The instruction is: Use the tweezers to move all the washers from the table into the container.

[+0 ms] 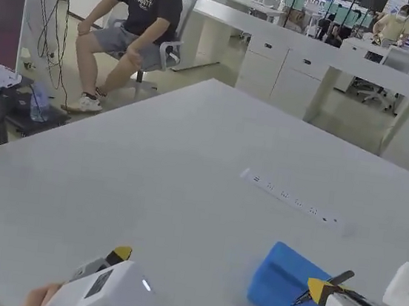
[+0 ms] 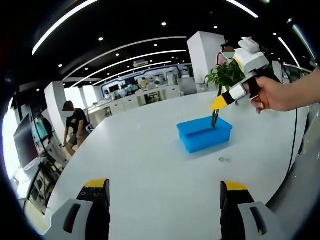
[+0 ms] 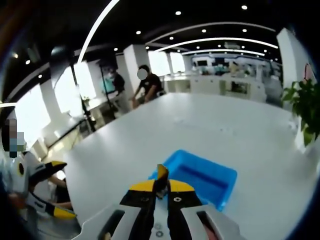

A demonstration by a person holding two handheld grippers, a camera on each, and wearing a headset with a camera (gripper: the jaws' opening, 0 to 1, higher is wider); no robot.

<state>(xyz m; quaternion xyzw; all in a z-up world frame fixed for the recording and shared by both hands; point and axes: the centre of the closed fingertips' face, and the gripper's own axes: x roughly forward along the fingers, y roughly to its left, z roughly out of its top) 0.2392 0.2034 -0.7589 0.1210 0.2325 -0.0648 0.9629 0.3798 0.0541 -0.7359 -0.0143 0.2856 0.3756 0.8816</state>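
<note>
Tweezers (image 1: 341,277) stick out of your right gripper (image 1: 319,290) in the head view, with their tips over the blue container (image 1: 276,296) on the white table (image 1: 184,195). Your left gripper (image 1: 119,253) sits low at the near edge, and you cannot tell its state from here.

From the left gripper view, your left gripper's jaws stand spread wide with nothing between them. The tweezers point down into the container. 2 washers (image 2: 224,160) lie on the table just beside its near wall. They look thin, flat and light, probably hard metal and slippery. You would do best to nip 1 by its rim or through its hole, gently, or it may flick away.

In the right gripper view, your jaws press together on the tweezers, just above the container. The part of its floor that shows looks bare, though something as small as a washer could be missed.
</note>
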